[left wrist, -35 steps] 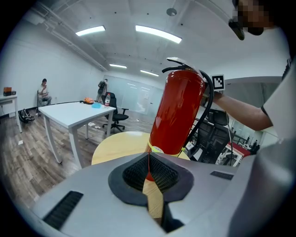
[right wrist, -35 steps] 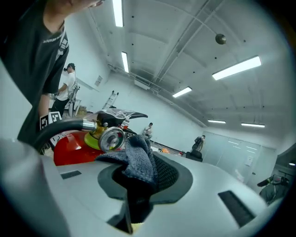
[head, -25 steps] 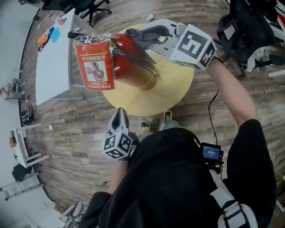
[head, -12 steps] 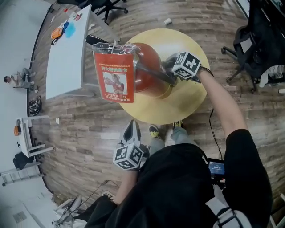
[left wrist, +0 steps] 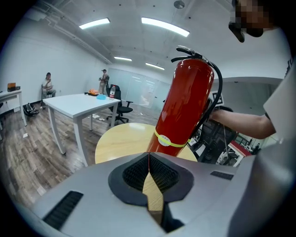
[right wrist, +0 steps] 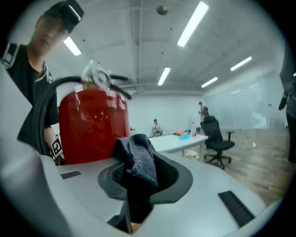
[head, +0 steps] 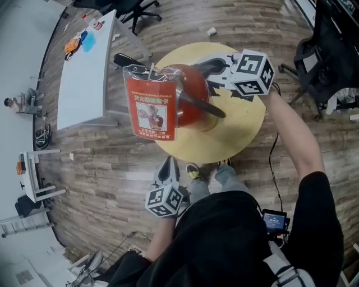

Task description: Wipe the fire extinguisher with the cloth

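A red fire extinguisher [head: 189, 101] stands upright on the round yellow table [head: 238, 137], with a red tag card [head: 151, 109] hanging from its black handle. My right gripper [head: 213, 68] is at the extinguisher's upper far side, shut on a dark blue-grey cloth [right wrist: 137, 159] that bunches out of its jaws. In the right gripper view the red body [right wrist: 92, 125] is close behind the cloth; whether they touch is hidden. My left gripper [head: 166, 163] hangs low off the table's near edge, shut and empty, pointing at the extinguisher [left wrist: 185, 104].
A white desk [head: 84, 73] stands to the left of the table, with office chairs [head: 137, 8] behind it. A black chair [head: 331, 50] with gear is at the right. My shoes [head: 193, 170] are at the table's near edge. Seated people [left wrist: 47, 85] are far off.
My right gripper with the cloth went down the extinguisher's side towards its base, then rose back to its upper part. The left gripper has barely moved.
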Motion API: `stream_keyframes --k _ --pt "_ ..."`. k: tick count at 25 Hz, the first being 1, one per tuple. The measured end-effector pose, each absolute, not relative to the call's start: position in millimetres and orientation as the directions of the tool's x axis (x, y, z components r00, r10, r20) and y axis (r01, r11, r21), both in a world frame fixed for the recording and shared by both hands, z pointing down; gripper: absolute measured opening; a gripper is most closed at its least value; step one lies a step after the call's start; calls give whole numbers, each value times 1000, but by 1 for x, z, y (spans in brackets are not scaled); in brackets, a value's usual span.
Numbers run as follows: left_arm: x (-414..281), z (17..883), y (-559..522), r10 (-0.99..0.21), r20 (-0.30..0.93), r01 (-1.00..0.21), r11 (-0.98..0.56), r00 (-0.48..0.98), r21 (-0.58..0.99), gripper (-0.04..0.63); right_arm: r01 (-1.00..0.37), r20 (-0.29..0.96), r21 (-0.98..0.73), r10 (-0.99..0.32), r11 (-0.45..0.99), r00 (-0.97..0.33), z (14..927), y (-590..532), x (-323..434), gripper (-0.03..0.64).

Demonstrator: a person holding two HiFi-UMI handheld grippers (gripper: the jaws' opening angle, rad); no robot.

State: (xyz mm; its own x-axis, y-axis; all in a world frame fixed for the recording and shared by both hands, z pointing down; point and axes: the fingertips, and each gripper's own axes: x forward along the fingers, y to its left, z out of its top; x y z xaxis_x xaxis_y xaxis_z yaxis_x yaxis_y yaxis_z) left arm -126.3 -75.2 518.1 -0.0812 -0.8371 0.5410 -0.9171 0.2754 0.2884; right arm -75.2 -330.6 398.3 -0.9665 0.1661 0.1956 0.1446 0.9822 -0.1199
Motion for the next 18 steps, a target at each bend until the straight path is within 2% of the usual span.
stream_keyframes --k 2,5,9,12,15,18 --pt "-123 515 -82 -847 529 -924 247 -59 293 23 128 116 -9 129 992 -985 332 -326 -66 83" --pt "-116 505 -89 -863 504 -936 192 -18 296 23 100 77 115 91 988 -993 273 -306 -39 83" --pt "-112 487 -94 -889 456 -953 101 42 286 23 9 17 152 7 988 -1000 243 -256 8 84" --pt "-113 468 -89 -908 409 -963 26 89 267 23 -245 -64 137 -239 960 -969 252 -221 37 86" --pt "-115 447 -77 -927 353 -970 -45 131 241 23 -562 -156 138 -543 815 -825 266 -183 61 87" --pt "-117 427 -62 -940 300 -968 -94 163 231 23 -670 -46 55 -669 740 -742 315 -132 63 87"
